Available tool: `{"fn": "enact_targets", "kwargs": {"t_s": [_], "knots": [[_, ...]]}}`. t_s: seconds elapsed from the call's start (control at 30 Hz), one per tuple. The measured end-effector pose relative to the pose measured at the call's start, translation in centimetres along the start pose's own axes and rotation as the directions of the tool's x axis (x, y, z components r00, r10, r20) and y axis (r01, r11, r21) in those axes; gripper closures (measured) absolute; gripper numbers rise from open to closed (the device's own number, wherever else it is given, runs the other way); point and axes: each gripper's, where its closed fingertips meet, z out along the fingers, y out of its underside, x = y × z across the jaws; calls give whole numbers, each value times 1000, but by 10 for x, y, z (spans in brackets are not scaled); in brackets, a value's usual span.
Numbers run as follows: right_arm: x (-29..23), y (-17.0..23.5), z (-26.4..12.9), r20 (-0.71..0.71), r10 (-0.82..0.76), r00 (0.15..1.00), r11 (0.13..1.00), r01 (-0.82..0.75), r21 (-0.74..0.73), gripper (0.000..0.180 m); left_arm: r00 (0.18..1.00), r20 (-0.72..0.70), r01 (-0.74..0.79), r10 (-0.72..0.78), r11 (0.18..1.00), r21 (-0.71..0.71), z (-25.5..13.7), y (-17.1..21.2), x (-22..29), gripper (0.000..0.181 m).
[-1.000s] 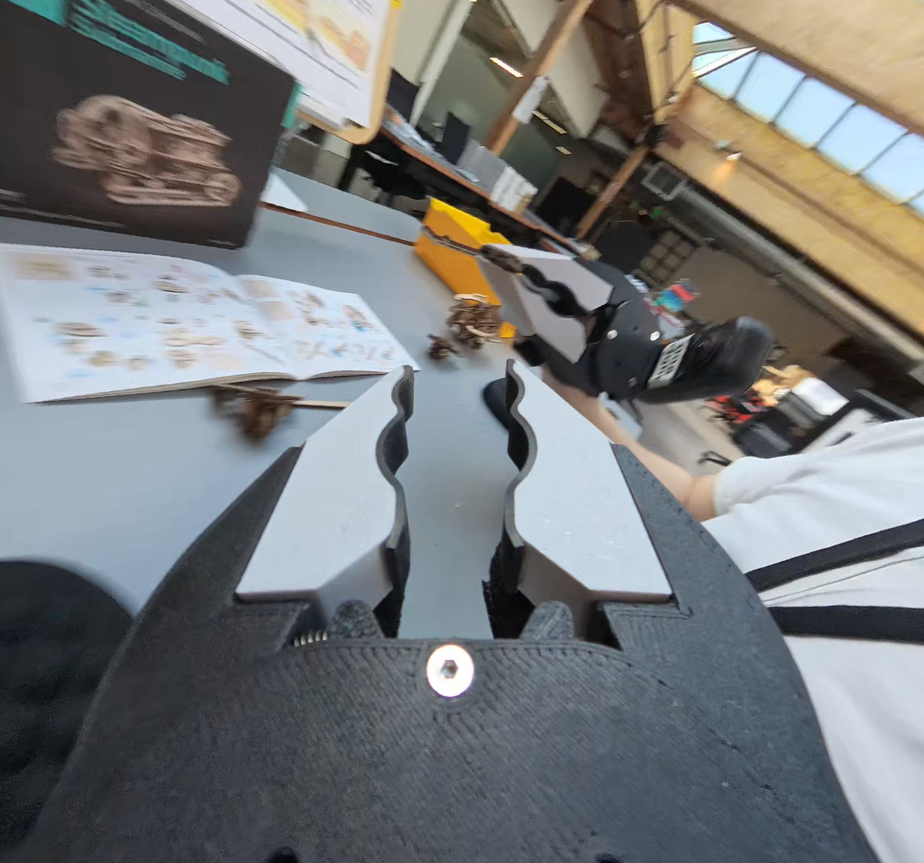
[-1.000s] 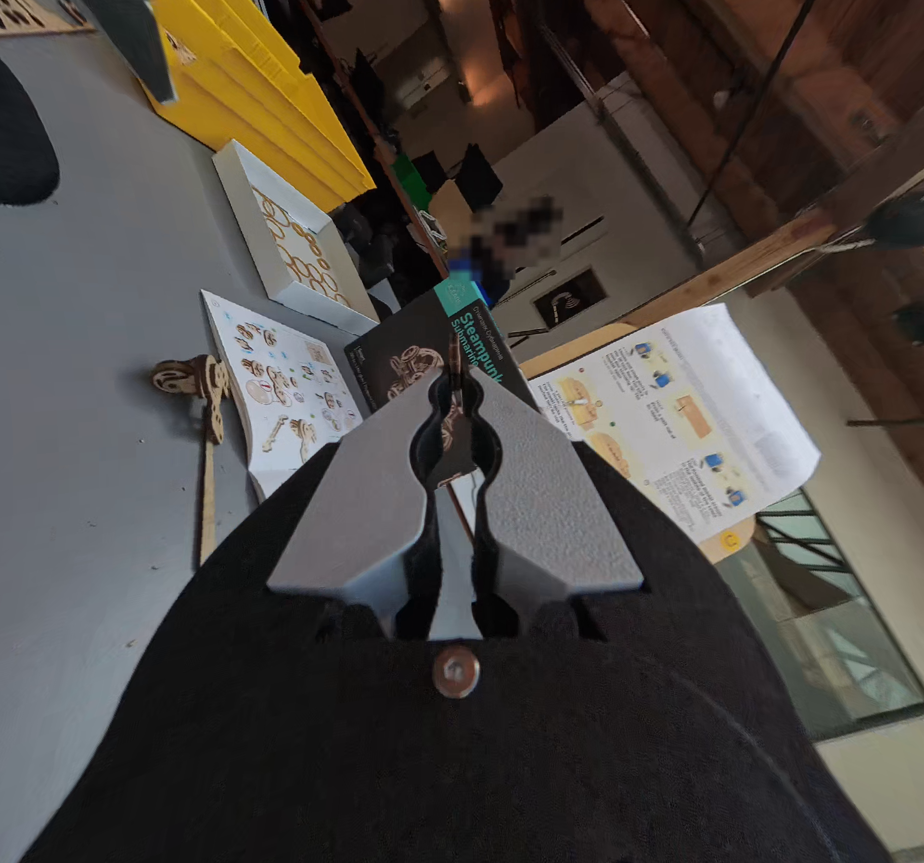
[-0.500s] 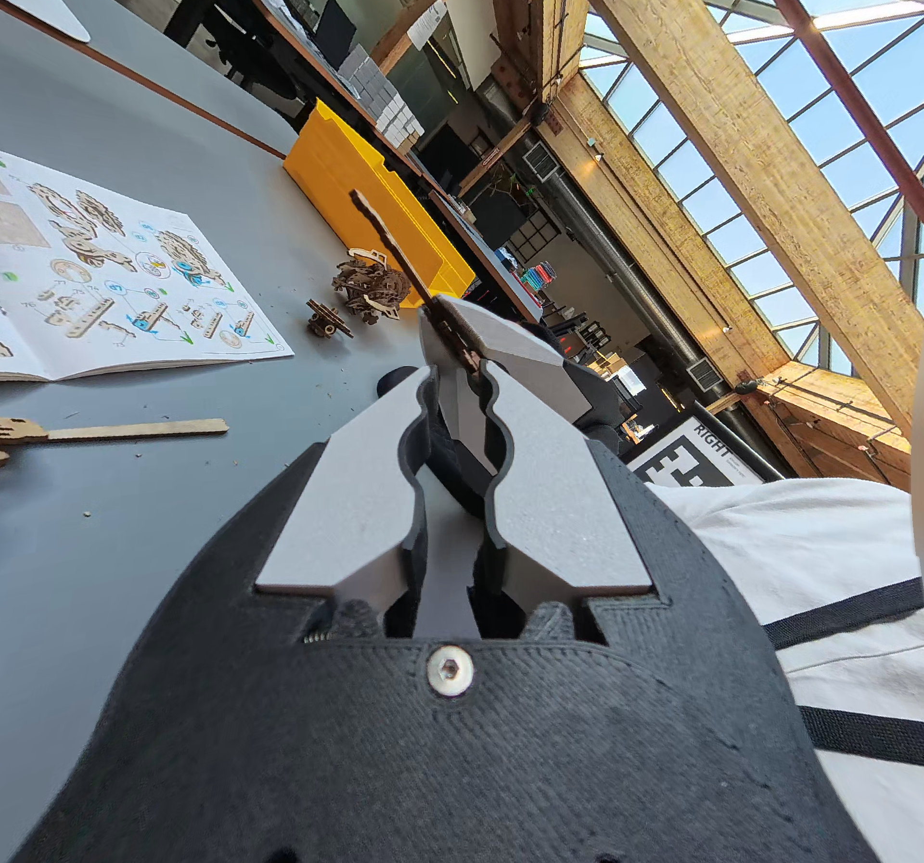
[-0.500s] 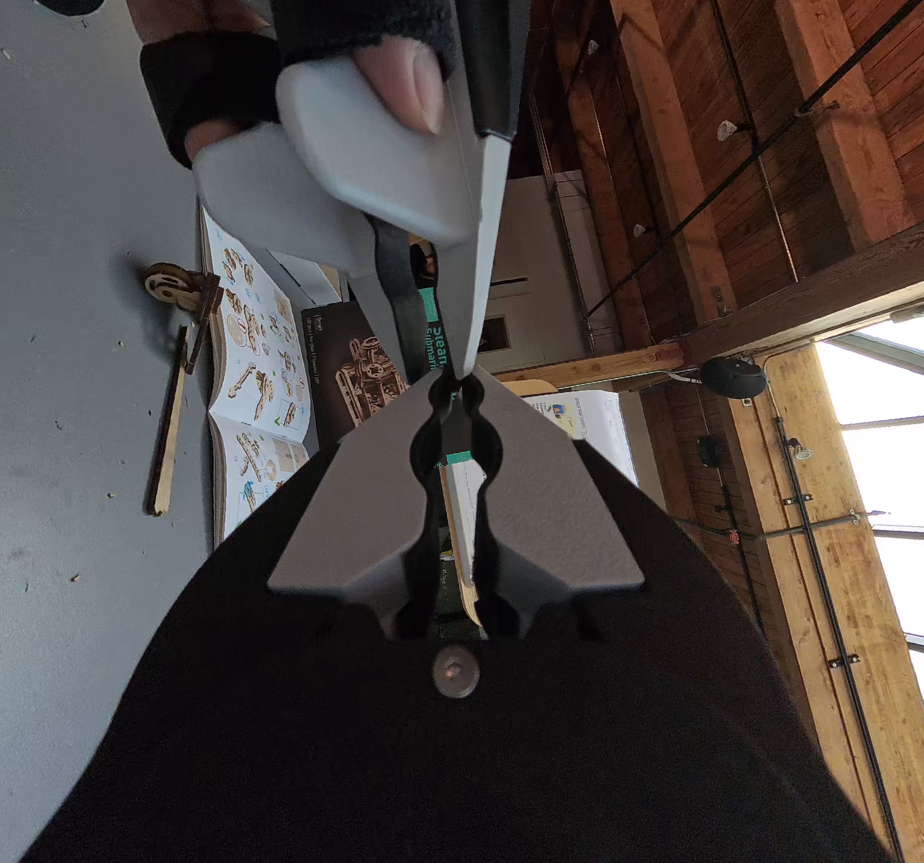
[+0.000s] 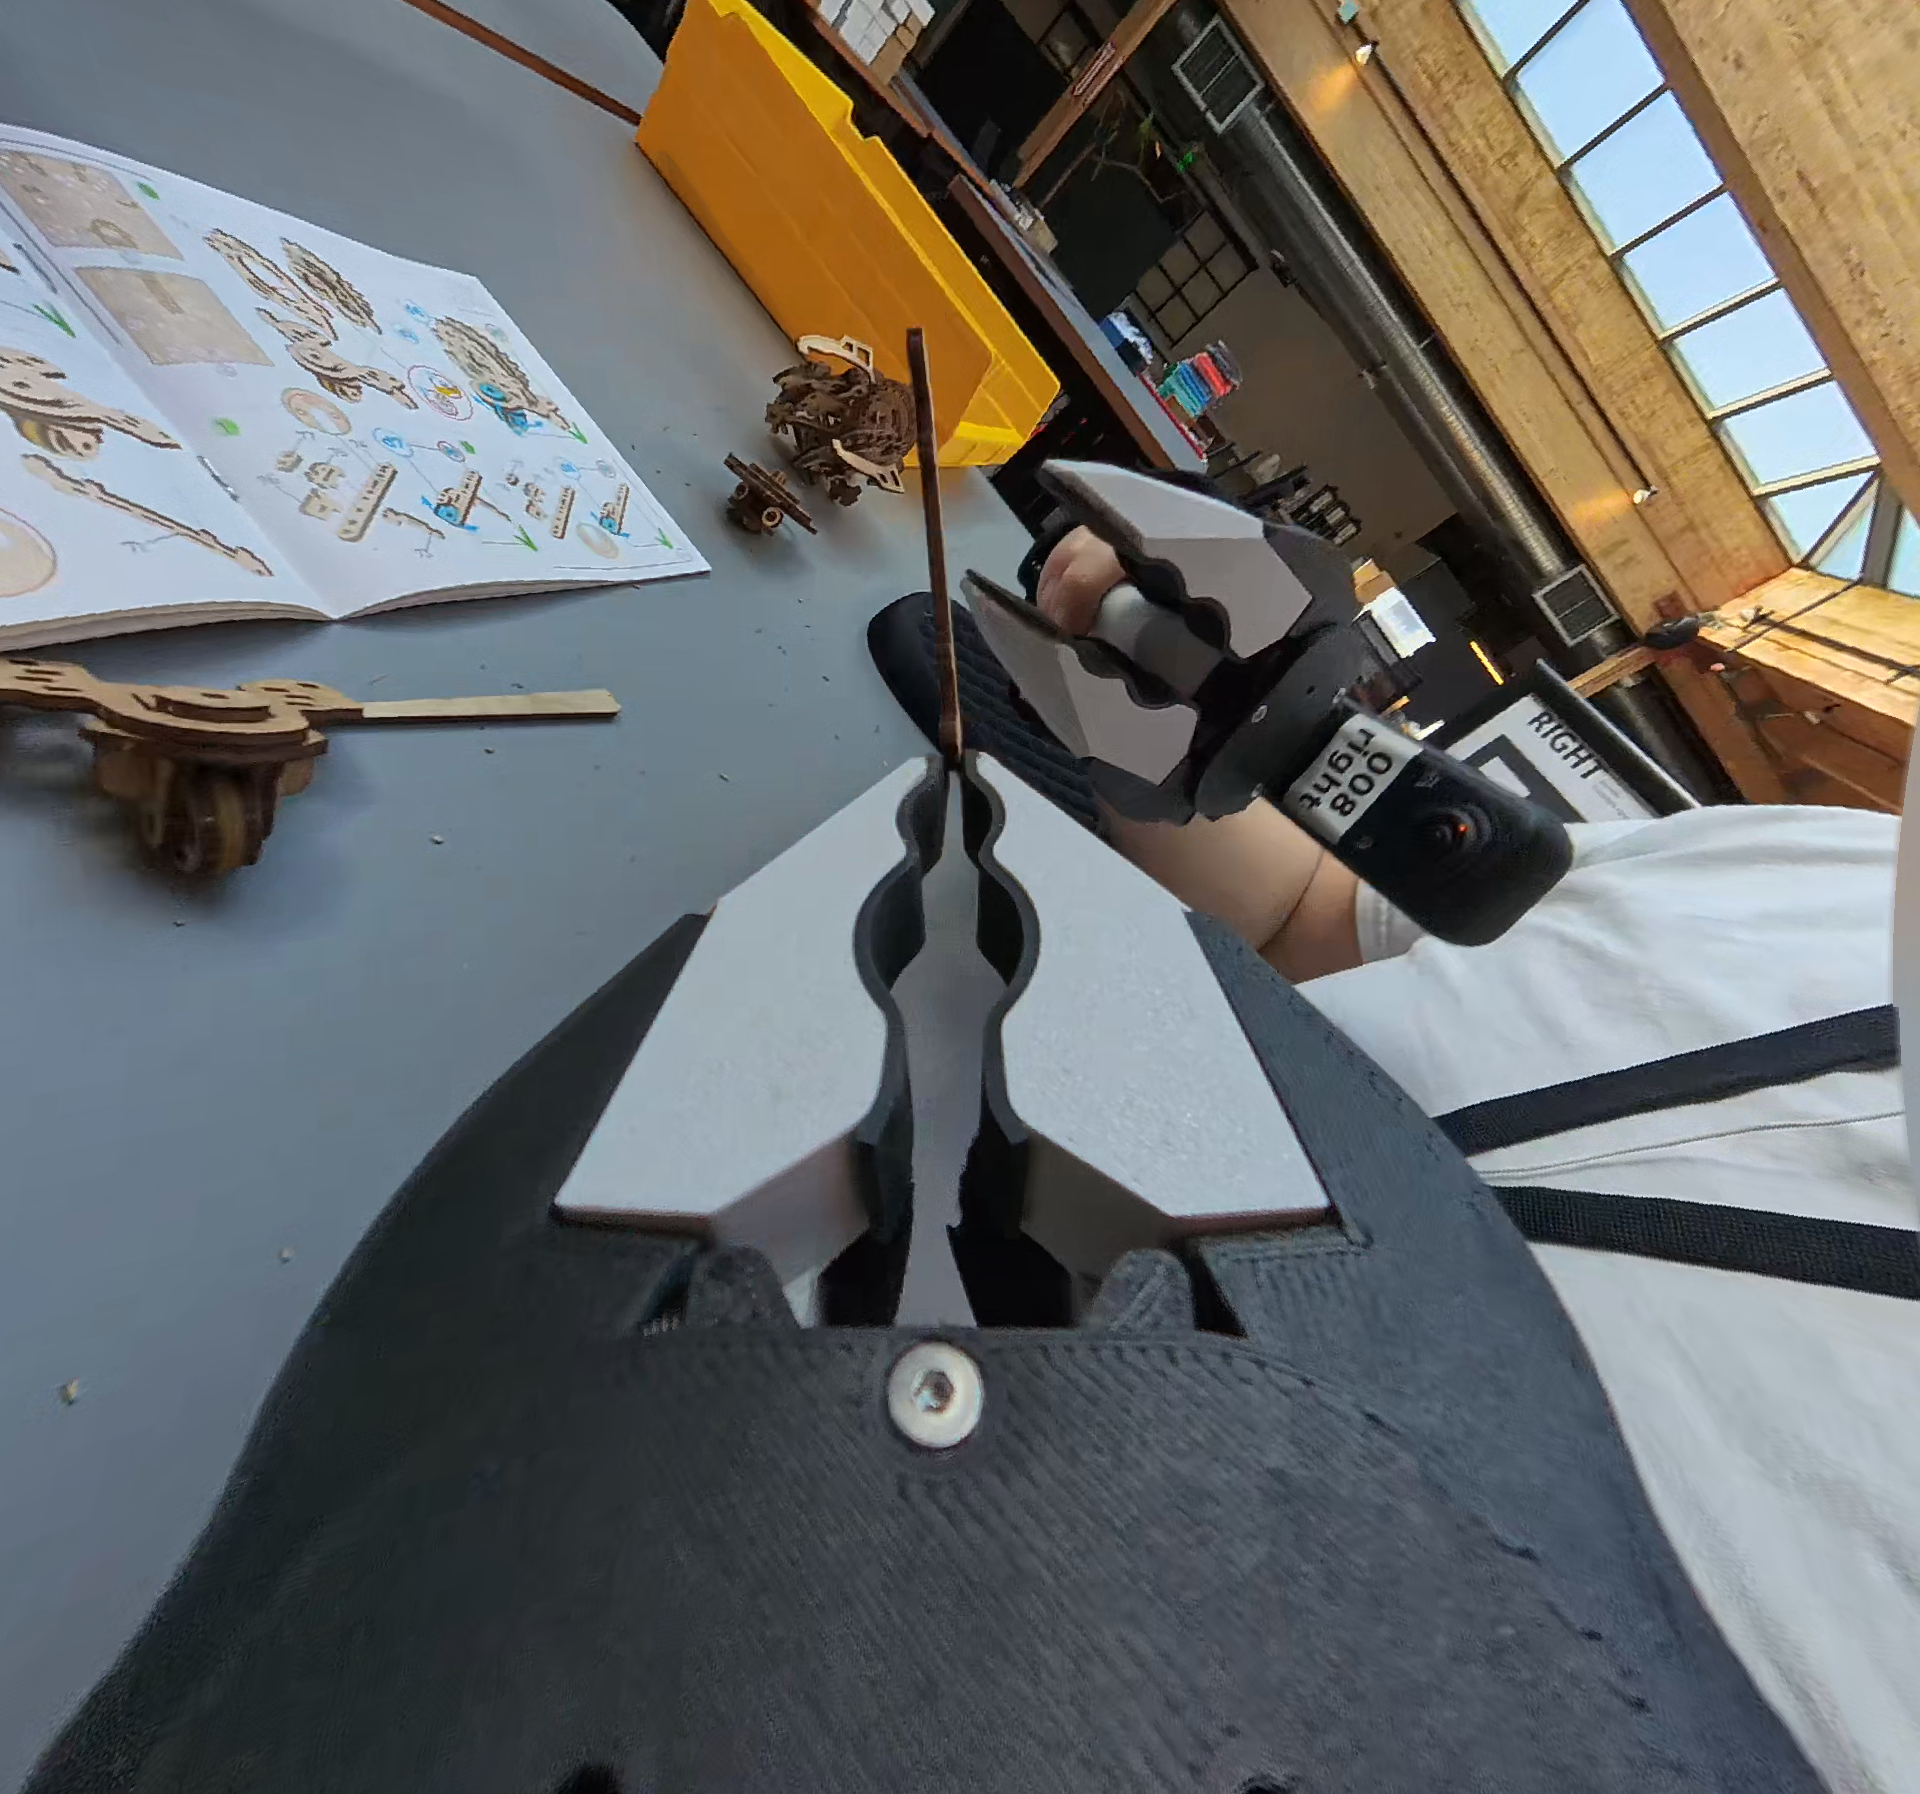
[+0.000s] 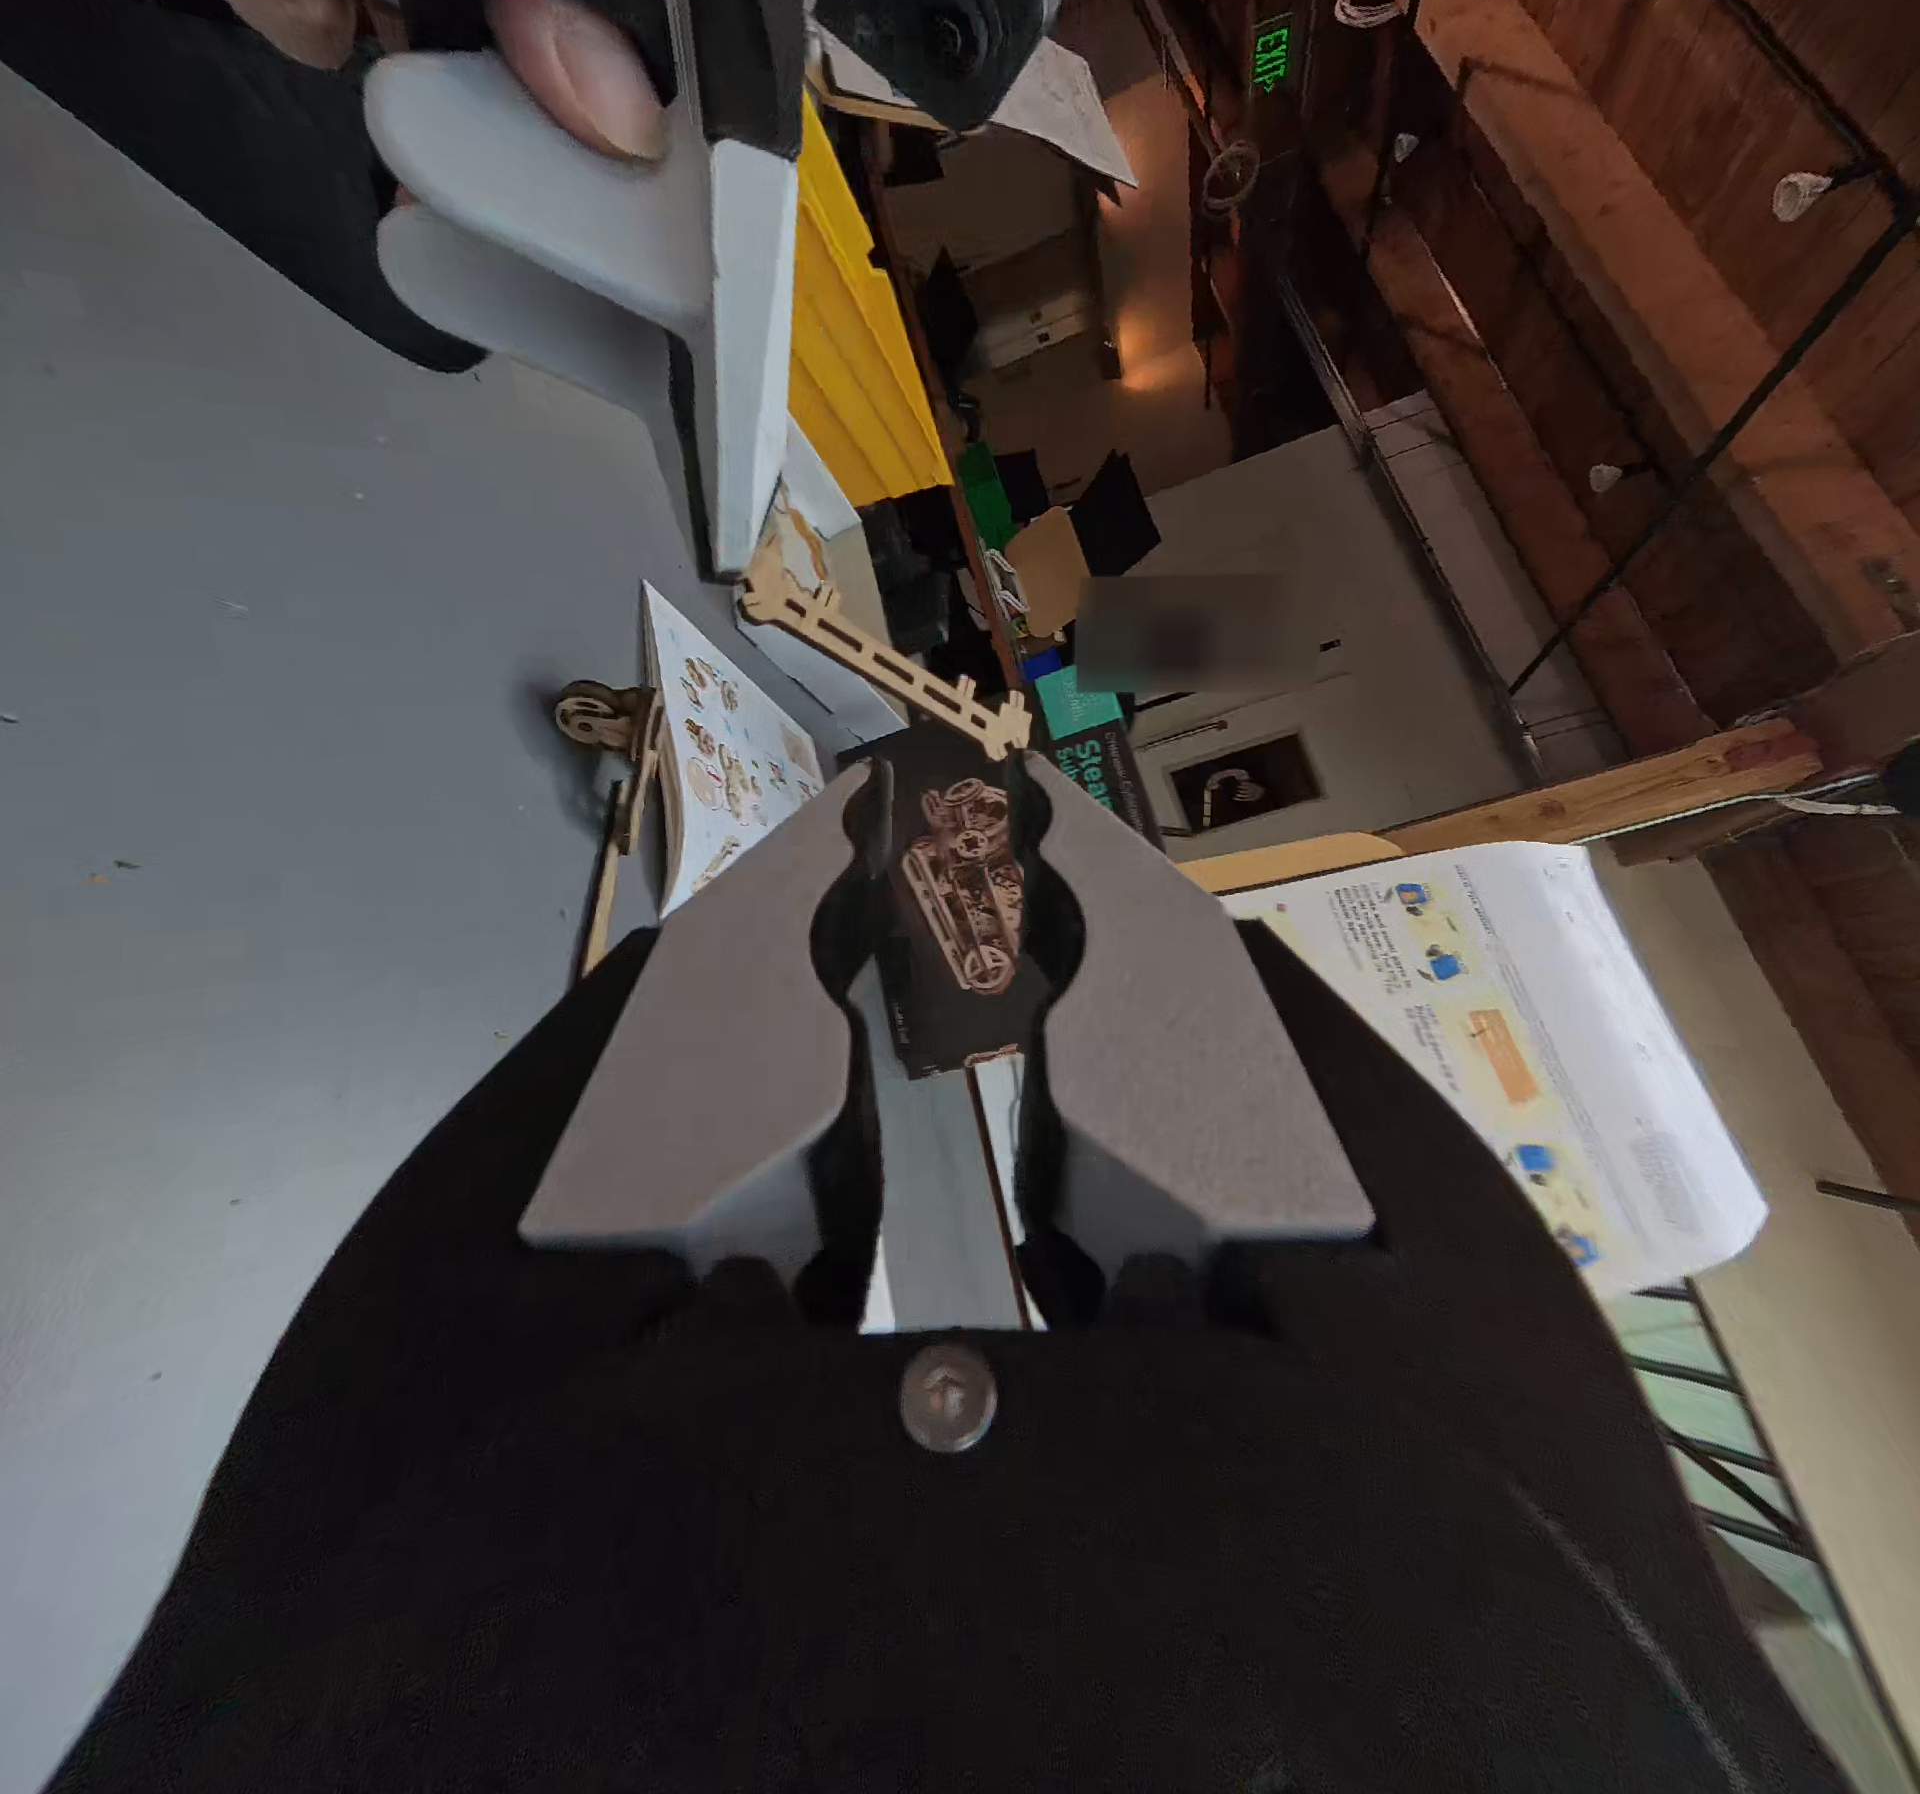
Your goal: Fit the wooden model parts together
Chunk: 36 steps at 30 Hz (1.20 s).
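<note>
My left gripper is shut on a thin slotted wooden strip, which shows edge-on and stands up from its tips above the grey table. In the right wrist view the same strip shows flat, and the left gripper holds it by its upper end. My right gripper is open, and its right fingertip is just beside the strip's free end. The right gripper also shows in the left wrist view, open and empty behind the strip.
A wheeled wooden assembly with a flat stick lies at the left. A gear-like assembly and a small part lie near yellow bins. An open booklet and a dark box stand behind.
The right gripper held the strip before; the left gripper closed on it and the right gripper opened and drew back. The strip is now in the left gripper.
</note>
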Motion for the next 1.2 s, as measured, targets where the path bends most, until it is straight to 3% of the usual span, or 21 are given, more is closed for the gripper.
{"fn": "enact_targets", "kwargs": {"t_s": [0.07, 0.1, 0.17, 0.2, 0.23, 0.33, 0.37, 0.47, 0.6, 0.8, 0.9, 1.07, 1.2], "knots": [[-12, 8, -5, 175, 238, 955, 971, -239, -17, 155, 995, 40, -84, 88, 991, -101, -6, 13, -3, 180], [-20, 12, -8, 286, 407, 868, 911, -407, -60, 155, 988, 45, -142, 151, 977, -159, -8, 20, -2, 180], [-31, 6, -18, 497, 662, 562, 706, -690, -160, 128, 955, 68, -253, 287, 915, -314, -11, 38, -6, 180], [-30, 3, -23, 557, 713, 427, 613, -765, -198, 117, 933, 66, -301, 353, 869, -393, -13, 47, -8, 180], [-30, -1, -29, 622, 713, 323, 557, -800, -223, 118, 911, 46, -346, 410, 820, -455, -13, 54, -8, 180], [-39, 9, -30, 674, 712, 196, 507, -807, -301, 129, 866, -2, -422, 500, 728, -541, -11, 63, -10, 180], [-42, 10, -31, 687, 713, 141, 481, -811, -333, 140, 860, -12, -428, 510, 709, -560, -11, 65, -12, 180], [-51, 7, -31, 711, 703, -13, 396, -823, -407, 143, 860, -14, -425, 511, 700, -573, -8, 65, -16, 180], [-61, 12, -25, 703, 711, 8, 404, -822, -400, 144, 880, -30, -414, 474, 735, -536, -6, 60, -13, 180], [-58, 4, -23, 706, 705, -72, 307, -866, -395, 159, 912, -74, -388, 405, 786, -481, -3, 51, -6, 180], [-58, 6, -25, 710, 702, -62, 320, -863, -391, 172, 912, -71, -385, 403, 785, -485, -2, 49, -10, 180], [-52, 11, -27, 697, 708, -113, 257, -878, -404, 165, 916, -79, -376, 394, 771, -513, -1, 53, -15, 180], [-53, 10, -31, 708, 698, -107, 272, -875, -401, 178, 907, -87, -389, 412, 741, -547, -1, 57, -19, 180]]}}
